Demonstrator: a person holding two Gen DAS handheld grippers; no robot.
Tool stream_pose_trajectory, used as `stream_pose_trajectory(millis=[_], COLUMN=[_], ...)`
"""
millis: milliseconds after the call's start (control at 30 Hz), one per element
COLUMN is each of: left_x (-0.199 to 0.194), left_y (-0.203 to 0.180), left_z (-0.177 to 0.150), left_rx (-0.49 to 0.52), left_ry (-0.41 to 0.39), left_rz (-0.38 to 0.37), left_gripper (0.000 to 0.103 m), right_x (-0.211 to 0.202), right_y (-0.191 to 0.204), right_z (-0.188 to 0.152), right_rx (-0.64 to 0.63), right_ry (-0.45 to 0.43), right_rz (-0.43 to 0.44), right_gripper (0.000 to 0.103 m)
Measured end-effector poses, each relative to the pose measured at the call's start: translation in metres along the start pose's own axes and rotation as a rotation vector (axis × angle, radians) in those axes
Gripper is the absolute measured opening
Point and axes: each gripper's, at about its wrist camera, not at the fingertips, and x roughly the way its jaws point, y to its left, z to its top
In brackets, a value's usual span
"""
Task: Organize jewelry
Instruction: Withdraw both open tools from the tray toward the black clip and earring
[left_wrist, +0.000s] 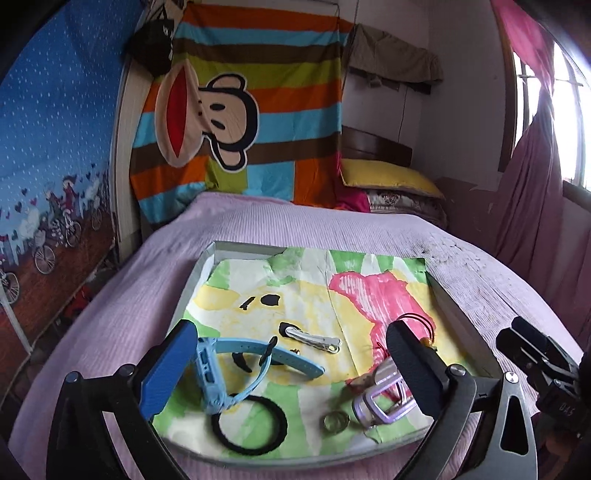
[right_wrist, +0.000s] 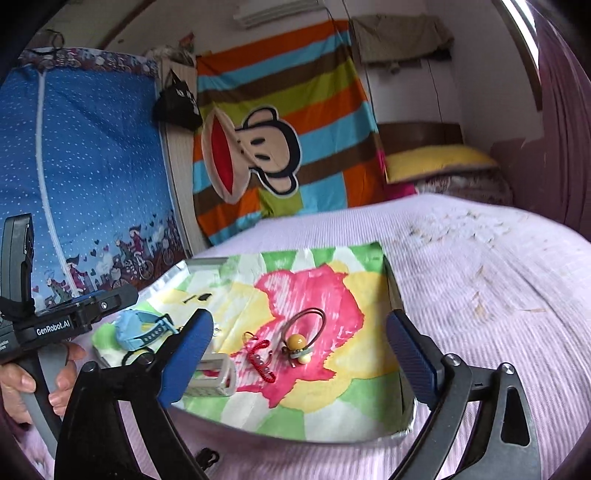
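— What do we see at our left gripper (left_wrist: 291, 365)?

— Its blue fingers (left_wrist: 168, 369) stand wide apart over the tray (left_wrist: 207, 258) on the bed; a pale blue watch (left_wrist: 236, 363) lies curled just beside the left pad, above a black hair band (left_wrist: 249, 424).

— And the right gripper (right_wrist: 299, 354)?

— Also spread, holding nothing. Between its fingers we see a red coiled cord (right_wrist: 260, 356) and a brown loop with yellow beads (right_wrist: 297, 341) on the pink-painted lining.
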Motion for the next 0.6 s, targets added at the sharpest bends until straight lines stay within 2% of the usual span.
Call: stream_pose_trajectory(millis=[67, 233, 600], left_x=[-0.011, -0.036, -0.080], left_y=[-0.001, -0.003, -0.008], left_z=[-0.005, -0.022, -0.054], left_rx=[0.010, 0.019, 0.038], left_ry=[-0.021, -0.060, -0.125], left_rz=[0.003, 0.011, 0.000], left_gripper=[0.103, 0.103, 0.103], right_x=[-0.013, -0.045, -0.093], right_y=[0.003, 0.014, 0.032], right_z=[-0.002, -0.007, -0.029], right_rx=[-0.009, -0.039, -0.083], right_ry=[-0.031, -0.090, -0.120], right_rz=[-0.001, 0.009, 0.011], right_gripper=[0.100, 0.102, 0.102])
